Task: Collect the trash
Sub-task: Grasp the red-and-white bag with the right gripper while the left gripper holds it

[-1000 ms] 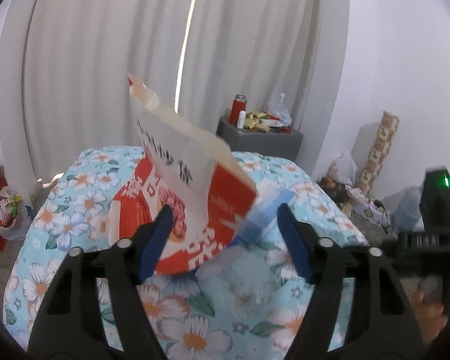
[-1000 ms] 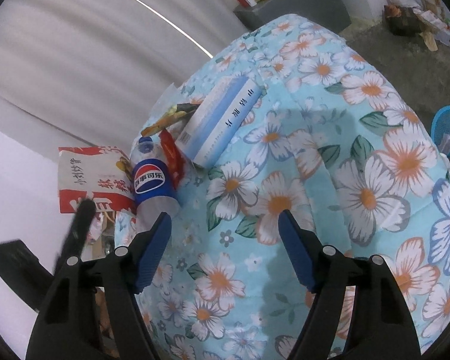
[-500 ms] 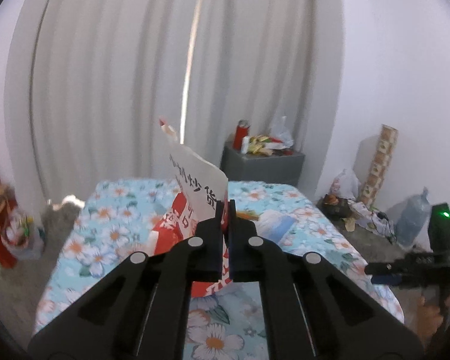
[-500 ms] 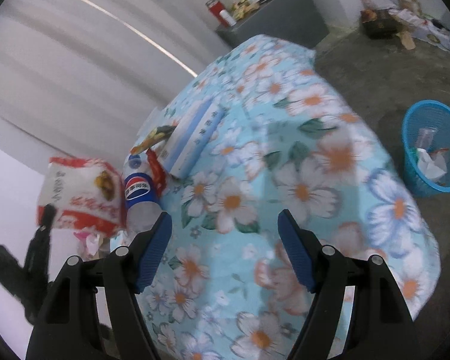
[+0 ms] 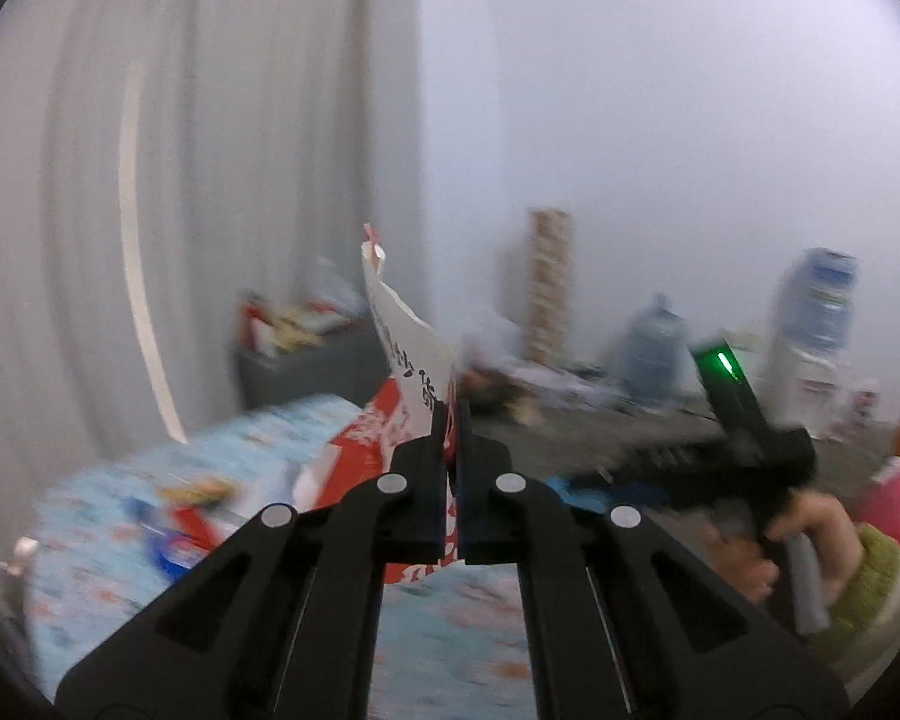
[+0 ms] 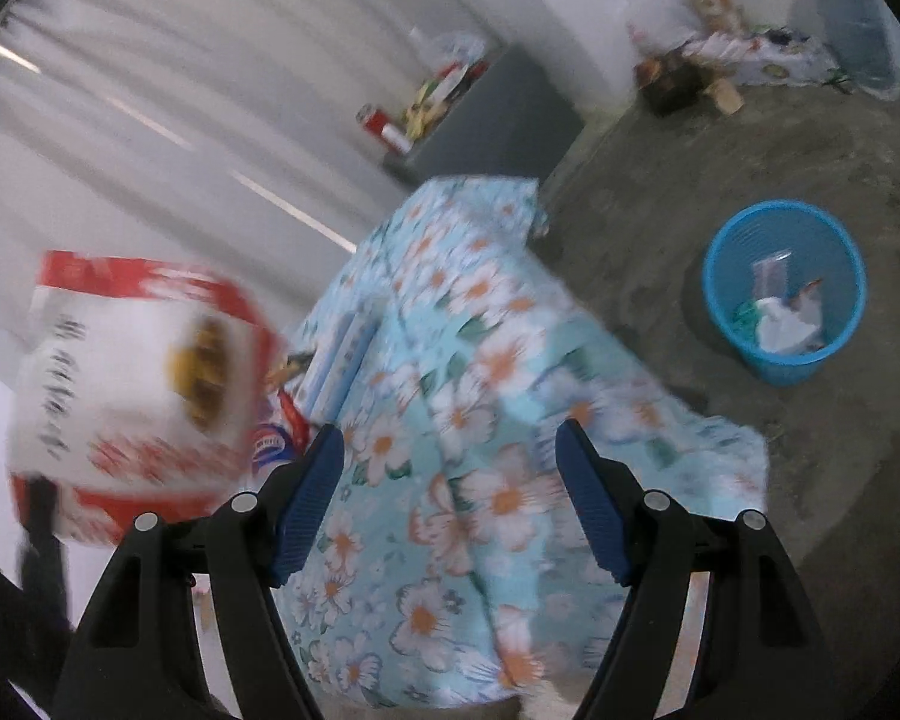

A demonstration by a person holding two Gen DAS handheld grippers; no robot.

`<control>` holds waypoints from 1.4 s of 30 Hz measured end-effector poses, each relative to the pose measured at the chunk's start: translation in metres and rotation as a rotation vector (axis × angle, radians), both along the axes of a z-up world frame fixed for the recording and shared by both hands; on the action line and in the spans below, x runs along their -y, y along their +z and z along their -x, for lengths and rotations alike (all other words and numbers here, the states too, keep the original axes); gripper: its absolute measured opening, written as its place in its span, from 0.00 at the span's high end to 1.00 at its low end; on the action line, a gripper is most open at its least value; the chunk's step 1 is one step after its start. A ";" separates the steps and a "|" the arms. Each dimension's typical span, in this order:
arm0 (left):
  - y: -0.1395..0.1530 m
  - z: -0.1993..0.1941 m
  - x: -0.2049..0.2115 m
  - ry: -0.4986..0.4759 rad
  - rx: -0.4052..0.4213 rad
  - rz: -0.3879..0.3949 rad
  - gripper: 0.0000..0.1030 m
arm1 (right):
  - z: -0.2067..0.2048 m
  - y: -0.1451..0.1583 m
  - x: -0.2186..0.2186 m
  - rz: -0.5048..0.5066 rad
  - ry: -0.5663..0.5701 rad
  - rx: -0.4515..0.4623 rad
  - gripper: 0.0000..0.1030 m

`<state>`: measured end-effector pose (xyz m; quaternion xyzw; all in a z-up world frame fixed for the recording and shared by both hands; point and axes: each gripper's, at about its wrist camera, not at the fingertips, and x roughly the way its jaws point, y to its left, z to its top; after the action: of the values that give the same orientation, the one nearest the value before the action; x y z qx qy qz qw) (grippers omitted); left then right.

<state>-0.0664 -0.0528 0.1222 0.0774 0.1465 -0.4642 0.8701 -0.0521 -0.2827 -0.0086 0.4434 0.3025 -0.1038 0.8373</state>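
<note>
Jaws of the left gripper (image 5: 450, 420) stood closed on the lower edge of a red-and-white paper bag (image 5: 405, 372), which rose above them, clear of the floral tablecloth (image 5: 426, 630). The right wrist view alone showed the bag's broad printed face (image 6: 132, 384), held up at the left of the table. The right gripper (image 6: 450, 468) stood wide open with nothing between its blue pads (image 6: 306, 504), above the cloth. A Pepsi bottle (image 6: 270, 444) lay on the table just behind the bag, beside a pale blue box (image 6: 342, 354); in the left view these were blurred. Only the right view showed the blue wastebasket (image 6: 744, 240) on the floor, well apart from the table, holding scraps. A grey cabinet (image 6: 498, 120) stood beyond the table. Only the left view showed the person's right hand (image 5: 810, 540).
</note>
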 end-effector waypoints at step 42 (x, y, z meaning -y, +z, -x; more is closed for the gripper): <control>-0.109 -0.068 -0.003 0.014 -0.485 0.032 0.69 | -0.027 -0.065 -0.016 0.047 0.203 -0.091 0.86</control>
<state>0.0017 -0.0495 0.0137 -0.0508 0.3443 -0.4654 0.8138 -0.0254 -0.2663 -0.0733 0.3855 0.3810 -0.0459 0.8391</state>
